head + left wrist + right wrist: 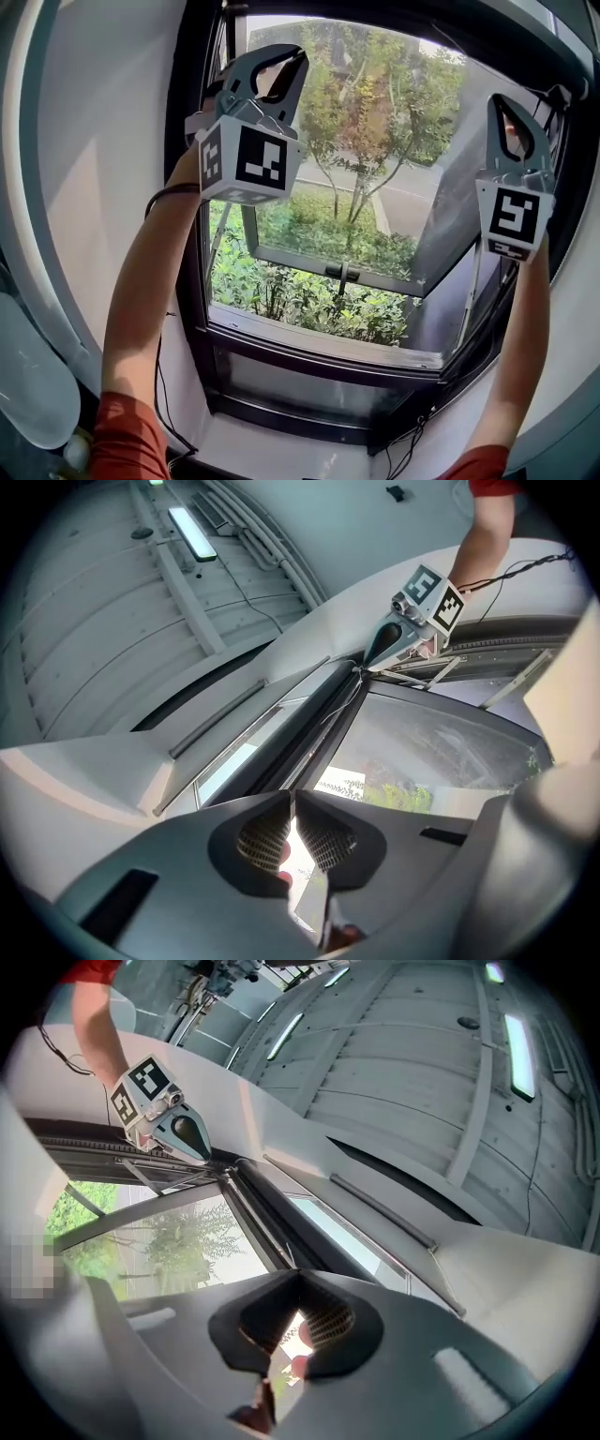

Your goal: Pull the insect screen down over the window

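Observation:
The dark window frame (192, 141) stands in front of me, and trees and shrubs show through its opening. No screen mesh shows across that opening. My left gripper (298, 54) is raised to the frame's upper left with its jaws shut and nothing between them. My right gripper (498, 99) is raised at the upper right, also shut and empty. In the left gripper view my own jaws (291, 795) meet below the dark top rail (309, 733), and the right gripper (367, 664) has its tip at that rail. In the right gripper view the left gripper (208, 1156) points at the rail (255, 1206).
An outward-swung sash (281, 255) with a handle (342, 272) hangs outside, and a tilted pane (450, 206) is at the right. Below lie the sill (319, 342) and black cables (403, 450). Ceiling lights (192, 532) run overhead.

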